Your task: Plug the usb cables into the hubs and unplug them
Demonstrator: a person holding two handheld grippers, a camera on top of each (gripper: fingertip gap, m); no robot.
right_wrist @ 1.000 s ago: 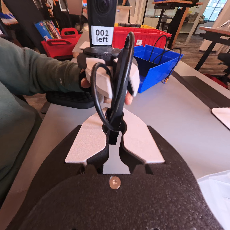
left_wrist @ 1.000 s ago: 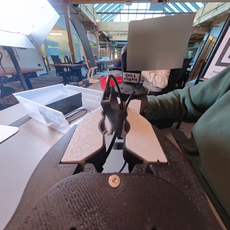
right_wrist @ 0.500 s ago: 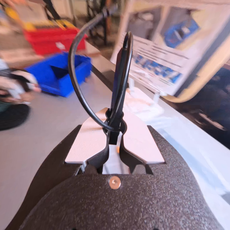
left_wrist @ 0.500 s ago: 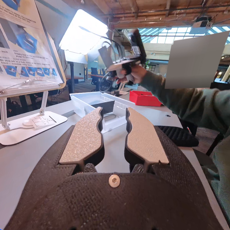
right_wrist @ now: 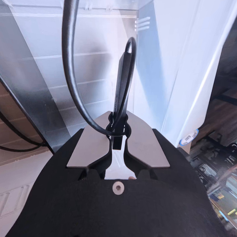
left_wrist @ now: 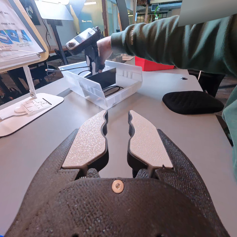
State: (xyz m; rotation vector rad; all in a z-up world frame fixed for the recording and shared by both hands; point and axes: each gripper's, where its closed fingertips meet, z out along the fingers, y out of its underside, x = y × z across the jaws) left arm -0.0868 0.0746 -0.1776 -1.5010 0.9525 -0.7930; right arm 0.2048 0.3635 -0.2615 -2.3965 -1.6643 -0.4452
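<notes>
I'm keeping my left gripper (left_wrist: 117, 112) hanging open and empty over the table (left_wrist: 166, 128) while my right gripper (right_wrist: 118, 114) is clamping the black hub (right_wrist: 123, 82) and its cable (right_wrist: 69, 61) down inside the clear bin (left_wrist: 97, 88) toward the table's far edge.

The right gripper (left_wrist: 95, 66) has carried the hub (right_wrist: 123, 82) from the now-empty left gripper (left_wrist: 118, 114) down into the clear bin (left_wrist: 128, 74).

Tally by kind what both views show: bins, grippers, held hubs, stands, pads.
Bins: 2, clear bin and red bin
Grippers: 2, left gripper and right gripper
Held hubs: 1, black hub in the right gripper
Stands: 1, white stand
Pads: 1, black pad
Total: 7
</notes>
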